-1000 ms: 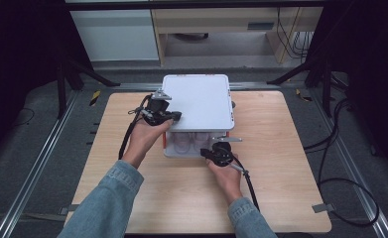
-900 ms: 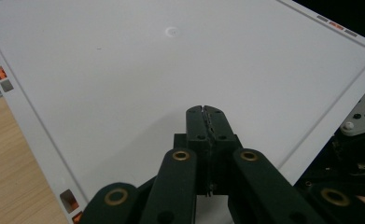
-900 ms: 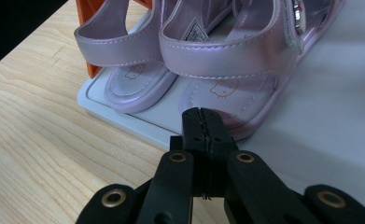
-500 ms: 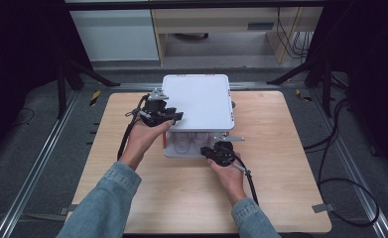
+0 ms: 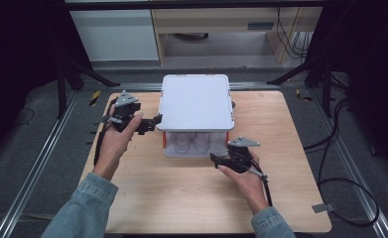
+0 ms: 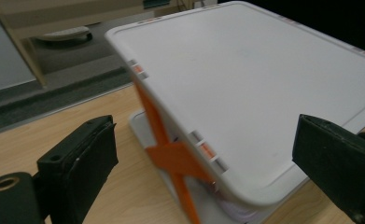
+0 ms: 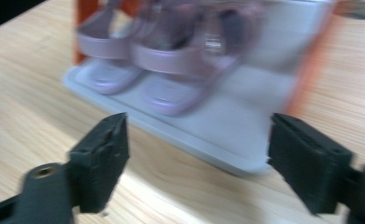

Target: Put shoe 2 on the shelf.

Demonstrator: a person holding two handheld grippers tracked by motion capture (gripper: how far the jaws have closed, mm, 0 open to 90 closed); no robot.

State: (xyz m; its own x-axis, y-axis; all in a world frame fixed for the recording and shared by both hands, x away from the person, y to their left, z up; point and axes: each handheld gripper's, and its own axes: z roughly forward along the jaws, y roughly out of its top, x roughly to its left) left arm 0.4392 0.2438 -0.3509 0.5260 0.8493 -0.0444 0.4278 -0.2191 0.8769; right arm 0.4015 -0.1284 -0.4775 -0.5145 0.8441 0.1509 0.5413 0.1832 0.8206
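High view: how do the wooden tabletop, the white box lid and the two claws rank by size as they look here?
1. Wooden tabletop, by far the largest.
2. White box lid.
3. Left claw and right claw: both small and look about alike, so I would not rank one above the other.

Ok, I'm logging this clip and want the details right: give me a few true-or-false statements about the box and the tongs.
1. The white box sits on the wooden table. True.
2. The left tongs are clamped on the box lid. False: their jaws have just been opening and stand apart, beside the box's left edge.
3. The right tongs are open. True: just opened, nothing between them.
4. The box has blue braces. False: they are orange.
5. Purple sandals sit inside the box. True.
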